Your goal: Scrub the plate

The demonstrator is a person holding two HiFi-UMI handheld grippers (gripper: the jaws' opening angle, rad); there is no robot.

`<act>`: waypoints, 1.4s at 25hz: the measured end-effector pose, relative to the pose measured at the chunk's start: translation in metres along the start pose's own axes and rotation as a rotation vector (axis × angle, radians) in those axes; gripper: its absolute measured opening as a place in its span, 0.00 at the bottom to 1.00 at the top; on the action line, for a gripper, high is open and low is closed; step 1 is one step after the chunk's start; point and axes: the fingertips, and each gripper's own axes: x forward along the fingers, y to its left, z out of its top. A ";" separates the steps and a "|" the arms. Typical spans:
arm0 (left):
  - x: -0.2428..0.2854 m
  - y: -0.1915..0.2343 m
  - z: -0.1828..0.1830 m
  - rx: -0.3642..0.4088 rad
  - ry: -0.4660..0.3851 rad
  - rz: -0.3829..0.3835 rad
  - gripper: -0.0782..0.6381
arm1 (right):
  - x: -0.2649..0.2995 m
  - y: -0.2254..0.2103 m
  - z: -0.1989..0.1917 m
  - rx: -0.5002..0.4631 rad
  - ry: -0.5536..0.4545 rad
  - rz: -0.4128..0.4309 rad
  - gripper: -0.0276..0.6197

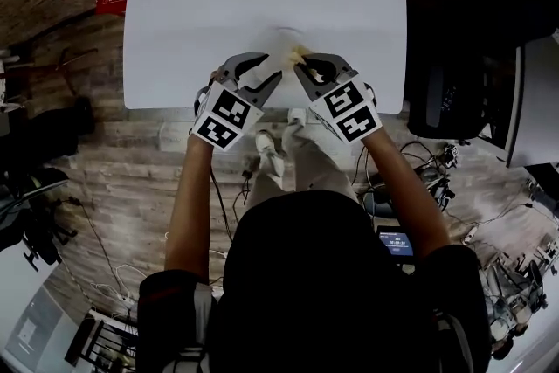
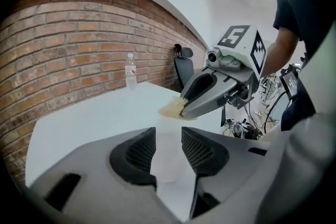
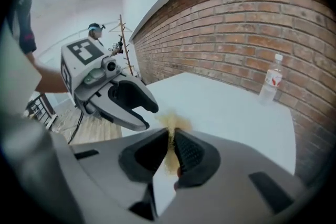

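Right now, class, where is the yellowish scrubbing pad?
The scrubbing pad is pinched in the right gripper, centre of the right gripper view; in the head view it sits just right of the left gripper, over the white table.

White rectangular table (image 1: pixel 218 31) beside a red-brick wall (image 2: pixel 68 44); clear plastic water bottle with red label (image 2: pixel 130 71) upright near its far edge; black office chair (image 2: pixel 184 68) beyond; tangled cables (image 1: pixel 419 162) on pale wooden-plank floor (image 1: pixel 131 179).
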 end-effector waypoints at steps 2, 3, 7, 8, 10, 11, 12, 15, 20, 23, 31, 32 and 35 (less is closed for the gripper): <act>-0.007 -0.003 0.007 0.023 -0.022 0.025 0.31 | -0.008 0.001 0.006 0.051 -0.035 -0.012 0.11; -0.013 -0.005 0.011 0.026 -0.037 0.037 0.29 | -0.012 0.003 0.009 0.070 -0.050 -0.017 0.11; -0.038 -0.007 0.035 0.007 -0.127 0.082 0.23 | -0.030 0.012 0.025 0.098 -0.104 -0.038 0.11; -0.043 -0.007 0.039 -0.001 -0.143 0.091 0.23 | -0.034 0.014 0.030 0.100 -0.120 -0.043 0.11; -0.055 -0.008 0.045 -0.009 -0.170 0.108 0.23 | -0.043 0.019 0.041 0.098 -0.151 -0.055 0.11; -0.061 -0.009 0.048 -0.006 -0.185 0.116 0.22 | -0.047 0.022 0.046 0.094 -0.164 -0.062 0.11; -0.066 -0.010 0.052 0.000 -0.202 0.124 0.21 | -0.051 0.025 0.051 0.090 -0.177 -0.070 0.11; -0.083 -0.018 0.063 0.004 -0.266 0.144 0.17 | -0.065 0.031 0.063 0.077 -0.212 -0.097 0.11; -0.107 -0.040 0.070 -0.043 -0.329 0.169 0.16 | -0.089 0.044 0.065 0.090 -0.237 -0.122 0.11; -0.118 -0.046 0.076 -0.053 -0.357 0.164 0.15 | -0.100 0.050 0.065 0.097 -0.252 -0.140 0.11; -0.147 -0.055 0.094 -0.067 -0.405 0.199 0.15 | -0.125 0.072 0.081 0.097 -0.329 -0.159 0.11; -0.151 -0.057 0.096 -0.077 -0.409 0.206 0.15 | -0.127 0.075 0.084 0.095 -0.338 -0.158 0.11; -0.160 -0.064 0.098 -0.100 -0.410 0.223 0.15 | -0.137 0.083 0.092 0.092 -0.370 -0.156 0.11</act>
